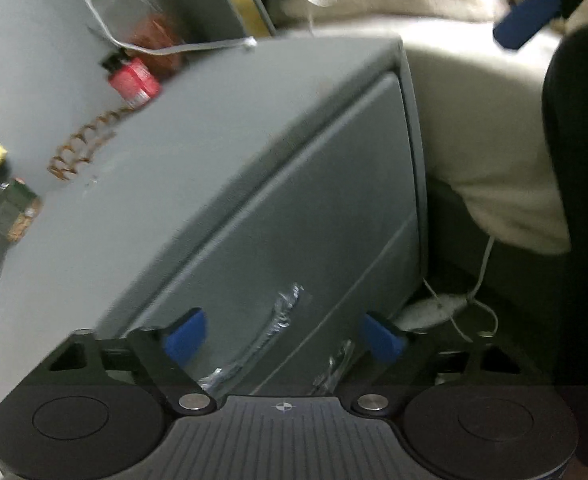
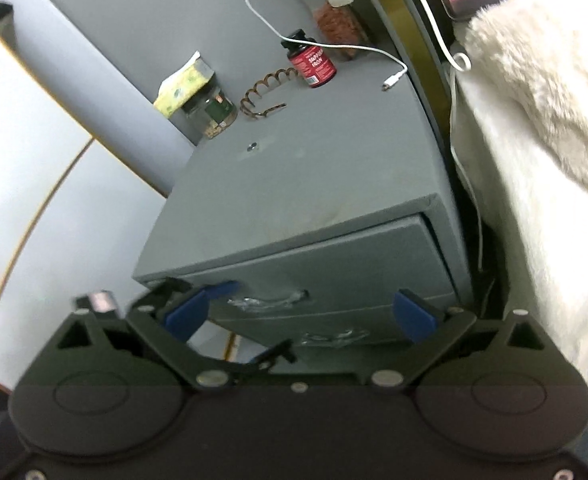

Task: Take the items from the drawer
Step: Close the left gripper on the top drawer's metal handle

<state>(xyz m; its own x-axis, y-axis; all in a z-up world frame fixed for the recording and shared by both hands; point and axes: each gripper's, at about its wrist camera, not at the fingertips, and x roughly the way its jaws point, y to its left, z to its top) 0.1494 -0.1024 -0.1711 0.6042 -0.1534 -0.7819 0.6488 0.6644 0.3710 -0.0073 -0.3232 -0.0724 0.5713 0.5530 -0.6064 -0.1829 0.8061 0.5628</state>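
Note:
A grey nightstand has two closed drawers. The top drawer [image 1: 294,216] [image 2: 334,264] has a foil-wrapped handle [image 1: 277,320] [image 2: 269,300]; the lower drawer's handle [image 2: 334,338] shows below it. My left gripper [image 1: 283,338] is open and empty, close in front of the top drawer, its blue pads either side of the handle. My right gripper [image 2: 314,316] is open and empty, a little farther back and above, facing the same drawer front. The drawer contents are hidden.
On the nightstand top [image 2: 294,168] stand a red pill bottle [image 2: 314,62], a brown hair comb [image 2: 265,92], a glass jar [image 2: 213,114] with a yellow box on it, and a white charger cable [image 2: 390,80]. A bed with a cream blanket [image 2: 534,140] is at the right.

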